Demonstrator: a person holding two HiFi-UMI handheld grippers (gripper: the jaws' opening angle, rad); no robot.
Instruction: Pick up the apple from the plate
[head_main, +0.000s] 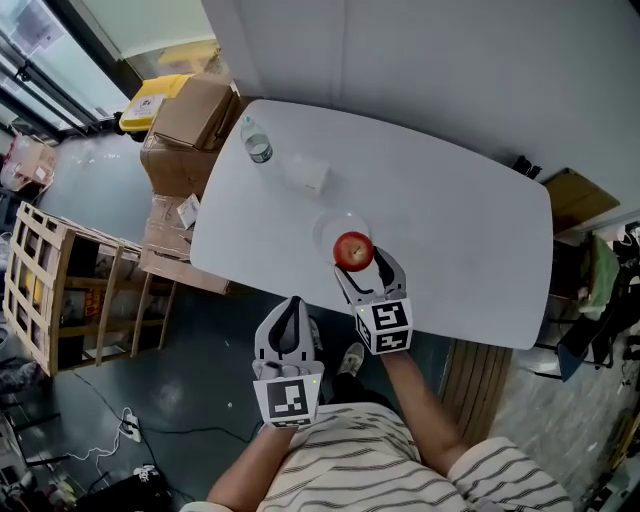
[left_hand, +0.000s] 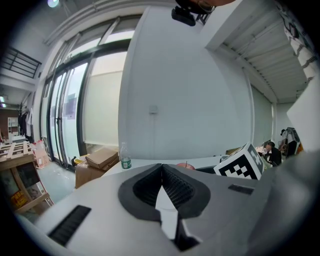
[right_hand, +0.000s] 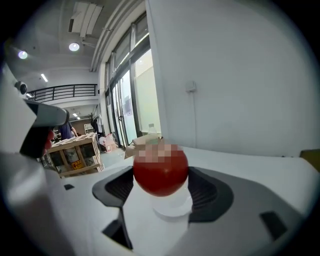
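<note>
A red apple (head_main: 353, 251) (right_hand: 160, 171) sits between the jaws of my right gripper (head_main: 362, 267) (right_hand: 161, 186), which is shut on it. The apple hangs just above a small clear plate (head_main: 333, 231) (right_hand: 172, 207) near the front edge of the white table (head_main: 455, 225). My left gripper (head_main: 290, 303) (left_hand: 161, 166) is shut and empty. It hovers off the table's front edge, to the left of the right one and nearer to me.
A water bottle (head_main: 256, 140) (left_hand: 125, 156) stands at the table's far left corner, with a small white box (head_main: 313, 174) beside it. Cardboard boxes (head_main: 188, 118) and a wooden crate (head_main: 38, 280) stand on the floor to the left. A wall runs behind the table.
</note>
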